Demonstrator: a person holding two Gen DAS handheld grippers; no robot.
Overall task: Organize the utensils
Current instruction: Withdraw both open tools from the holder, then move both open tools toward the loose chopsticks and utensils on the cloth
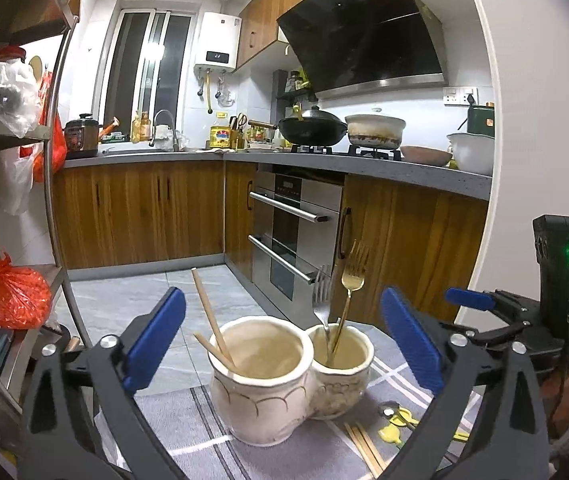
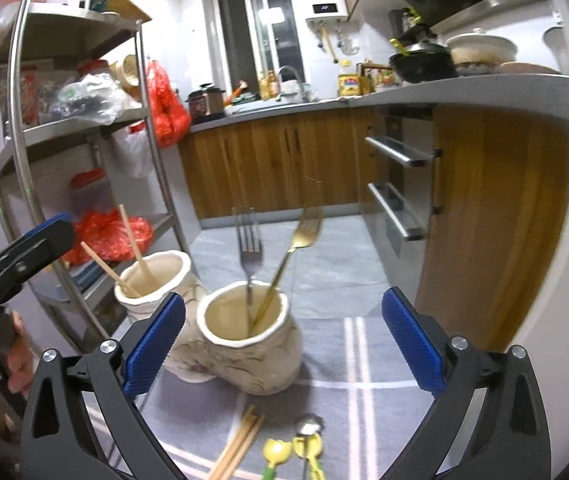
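Hovering with the left gripper (image 1: 282,336) and right gripper (image 2: 283,340) both spread wide and empty, we eye the chopsticks (image 2: 240,446) lying on the cloth (image 2: 384,420) before the ceramic holder (image 2: 252,344): light, stiff, slippery, best pinched mid-length.

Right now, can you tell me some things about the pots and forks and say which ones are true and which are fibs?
1. The gold fork and the silver fork stand in the same pot. True.
2. The other pot is empty. False: two chopsticks lean in it.
3. The right gripper is squeezing a fork. False: its fingers are wide open, holding nothing.
4. More chopsticks lie on the cloth near the pots. True.
5. The left gripper is open too. True.
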